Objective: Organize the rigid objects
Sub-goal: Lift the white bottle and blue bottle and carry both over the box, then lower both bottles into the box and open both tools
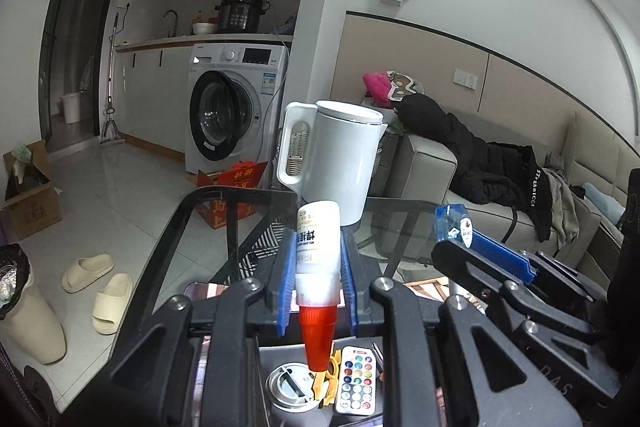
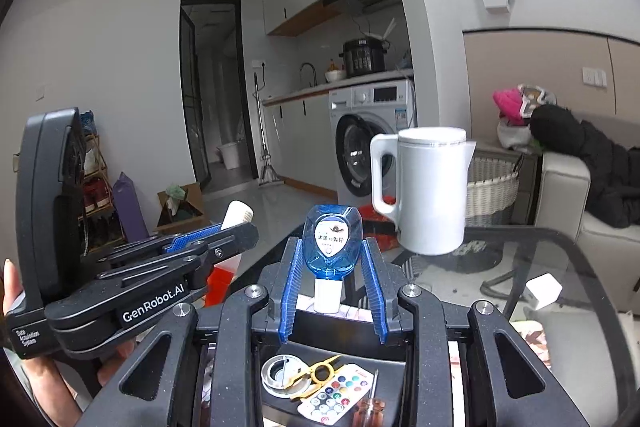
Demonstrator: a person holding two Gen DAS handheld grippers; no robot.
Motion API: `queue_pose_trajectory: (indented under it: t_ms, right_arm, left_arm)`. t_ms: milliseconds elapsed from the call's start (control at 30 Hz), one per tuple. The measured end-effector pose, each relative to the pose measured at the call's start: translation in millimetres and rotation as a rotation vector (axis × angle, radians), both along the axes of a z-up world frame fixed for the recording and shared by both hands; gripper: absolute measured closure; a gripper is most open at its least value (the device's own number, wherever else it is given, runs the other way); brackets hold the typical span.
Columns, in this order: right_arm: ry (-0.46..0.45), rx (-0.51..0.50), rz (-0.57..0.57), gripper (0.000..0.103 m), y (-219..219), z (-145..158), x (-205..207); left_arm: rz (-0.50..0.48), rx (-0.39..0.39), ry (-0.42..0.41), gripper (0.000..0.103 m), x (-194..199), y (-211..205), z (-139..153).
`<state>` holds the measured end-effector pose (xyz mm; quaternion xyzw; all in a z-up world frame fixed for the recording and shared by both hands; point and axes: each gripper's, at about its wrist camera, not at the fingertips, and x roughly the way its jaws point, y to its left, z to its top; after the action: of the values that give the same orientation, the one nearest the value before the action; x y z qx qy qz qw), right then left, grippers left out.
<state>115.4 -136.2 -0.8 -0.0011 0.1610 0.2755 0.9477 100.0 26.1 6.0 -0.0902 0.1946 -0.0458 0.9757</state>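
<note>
My left gripper [image 1: 316, 251] is shut on a white glue bottle [image 1: 318, 251] with a red cap, cap pointing down, held above a black tray [image 1: 400, 343]. My right gripper [image 2: 333, 259] is shut on a blue glass bottle [image 2: 332, 243] with a white cap, also cap down. In the tray lie a round metal lid [image 2: 278, 373], a yellow tool [image 2: 316, 373], a white remote with coloured buttons [image 2: 334, 397] and a small screwdriver [image 2: 370, 403]. The right gripper shows in the left wrist view [image 1: 472, 231]; the left gripper shows in the right wrist view [image 2: 224, 239].
A white kettle [image 2: 428, 187] stands on the glass table [image 2: 540, 251] beyond both grippers. A small white cube [image 2: 542, 289] lies on the glass at right. A sofa [image 1: 432, 167] with dark clothes is at right; a washing machine [image 1: 236, 107], boxes and slippers [image 1: 100, 285] are on the floor at left.
</note>
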Motion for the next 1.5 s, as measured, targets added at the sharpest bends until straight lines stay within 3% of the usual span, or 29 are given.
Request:
queue_pose_trajectory:
  t_ms: [400, 633, 900, 967, 1267, 1333, 1400, 1467, 1500]
  right_arm:
    - [0.081, -0.031, -0.006, 0.073, 2, -20, 30]
    - [0.196, -0.095, -0.016, 0.073, 3, -38, 48]
    - [0.452, -0.217, -0.011, 0.073, 6, -79, 75]
    - [0.495, -0.225, -0.003, 0.073, 5, -89, 78]
    - [0.507, -0.226, 0.016, 0.072, 4, -94, 71]
    - [0.505, -0.226, 0.014, 0.069, 3, -94, 68]
    - [0.503, -0.226, 0.006, 0.065, 4, -90, 64]
    - [0.494, -0.219, 0.000, 0.061, 1, -86, 58]
    - [0.489, -0.211, -0.001, 0.058, -1, -83, 56]
  left_arm:
    - [-0.028, 0.013, 0.092, 0.084, 30, -13, -19]
    - [-0.045, 0.009, 0.270, 0.084, 51, -20, -43]
    - [-0.066, 0.053, 0.505, 0.084, 70, -32, -77]
    - [-0.052, 0.065, 0.509, 0.086, 71, -32, -79]
    - [-0.039, 0.078, 0.477, 0.083, 62, -31, -74]
    - [-0.025, 0.093, 0.469, 0.079, 58, -30, -73]
    - [-0.008, 0.099, 0.453, 0.063, 52, -27, -69]
    - [-0.004, 0.089, 0.430, 0.054, 45, -24, -65]
    - [-0.018, 0.077, 0.416, 0.054, 40, -22, -61]
